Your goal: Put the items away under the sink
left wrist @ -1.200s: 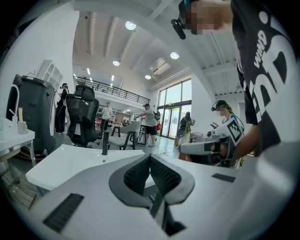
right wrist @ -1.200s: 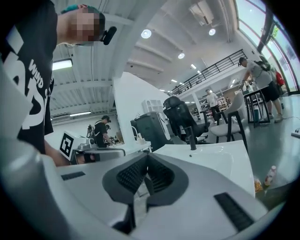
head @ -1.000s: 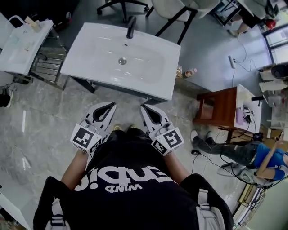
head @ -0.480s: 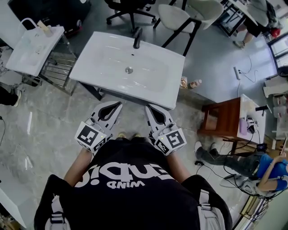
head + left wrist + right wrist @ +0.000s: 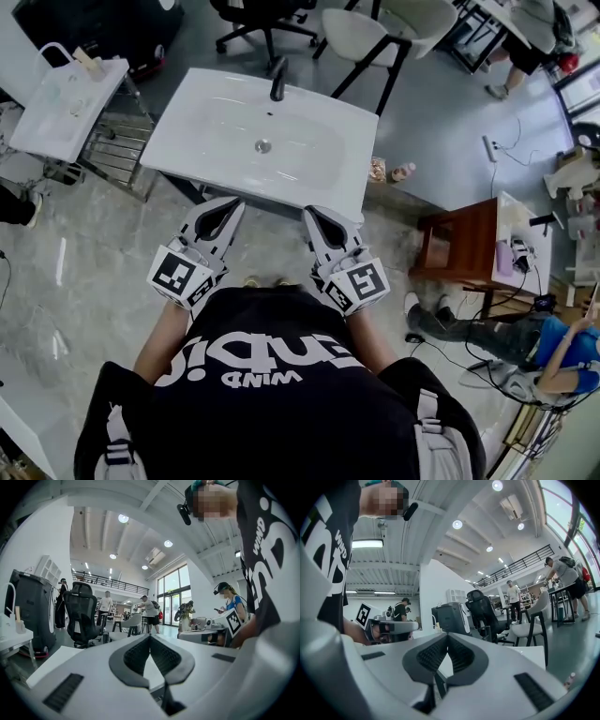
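Observation:
A white sink basin (image 5: 211, 141) with a black faucet (image 5: 277, 79) stands on a dark cabinet just ahead of me. On the floor at its right end stand a small jar (image 5: 378, 170) and a small bottle (image 5: 401, 172). My left gripper (image 5: 232, 203) and right gripper (image 5: 309, 214) are held side by side in front of my chest, tips near the basin's front edge. Both are shut with nothing in them. The left gripper (image 5: 150, 635) shows its pads meeting, and so does the right gripper (image 5: 448, 634).
A smaller white basin (image 5: 66, 103) on a metal rack (image 5: 112, 150) stands at the left. Behind the sink are a black office chair (image 5: 262, 19) and a white chair (image 5: 384, 23). A wooden side table (image 5: 459, 244) and a crouching person (image 5: 525, 328) are at the right.
The head view has shifted a little, and both grippers have edged closer to the sink's front edge. Both stay shut and empty.

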